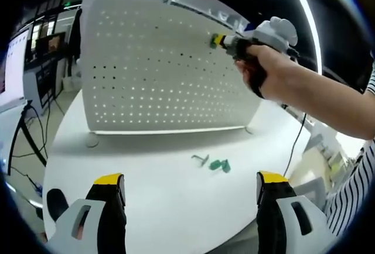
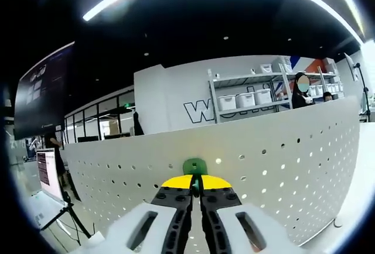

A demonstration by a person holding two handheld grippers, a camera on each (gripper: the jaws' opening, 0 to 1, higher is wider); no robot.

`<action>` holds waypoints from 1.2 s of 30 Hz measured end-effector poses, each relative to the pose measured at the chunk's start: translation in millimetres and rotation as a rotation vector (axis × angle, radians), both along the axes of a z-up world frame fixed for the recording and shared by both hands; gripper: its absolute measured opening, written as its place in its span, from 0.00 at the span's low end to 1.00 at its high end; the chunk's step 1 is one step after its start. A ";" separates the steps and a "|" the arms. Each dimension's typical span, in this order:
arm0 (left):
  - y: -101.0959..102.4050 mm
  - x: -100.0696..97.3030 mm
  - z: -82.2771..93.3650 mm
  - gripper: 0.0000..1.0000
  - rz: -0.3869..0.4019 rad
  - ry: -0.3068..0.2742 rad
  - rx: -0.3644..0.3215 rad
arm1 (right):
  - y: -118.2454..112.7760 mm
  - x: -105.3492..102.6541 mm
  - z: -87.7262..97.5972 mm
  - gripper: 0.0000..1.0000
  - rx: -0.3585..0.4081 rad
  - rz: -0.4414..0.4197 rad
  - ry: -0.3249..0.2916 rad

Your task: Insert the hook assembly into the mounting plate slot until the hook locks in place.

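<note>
While the left gripper [image 1: 190, 186] idles spread, right gripper [image 2: 196, 191] presses green hook [image 2: 194, 166] against pegboard [image 2: 281, 166].

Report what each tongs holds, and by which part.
Right tongs are shut on a green hook, gripping its lower end, at the pegboard. Left tongs are open, holding nothing.

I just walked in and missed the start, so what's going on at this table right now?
A person is fitting green hooks to a white pegboard standing on a white table. The right gripper, jaws shut on a green hook, holds it against the board near its top edge. The left gripper waits open above the table, where spare green hooks lie in front of the board.
</note>
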State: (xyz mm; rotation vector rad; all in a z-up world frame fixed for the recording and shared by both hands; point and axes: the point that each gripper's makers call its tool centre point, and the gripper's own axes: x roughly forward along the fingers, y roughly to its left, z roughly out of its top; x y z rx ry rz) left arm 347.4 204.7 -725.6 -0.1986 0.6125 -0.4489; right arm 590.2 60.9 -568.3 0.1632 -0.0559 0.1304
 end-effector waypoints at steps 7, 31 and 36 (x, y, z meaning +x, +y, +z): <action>0.2 -0.8 1.4 0.94 0.004 -0.002 -0.003 | 1.8 1.4 -2.3 0.03 -0.005 -0.014 0.043; 1.1 -14.5 5.6 0.95 0.006 0.001 0.013 | -15.2 -20.3 45.3 0.25 -0.076 -0.008 -0.051; 0.2 -19.6 3.9 0.95 0.000 0.010 0.021 | -29.7 -31.0 30.0 0.28 -0.101 -0.005 -0.001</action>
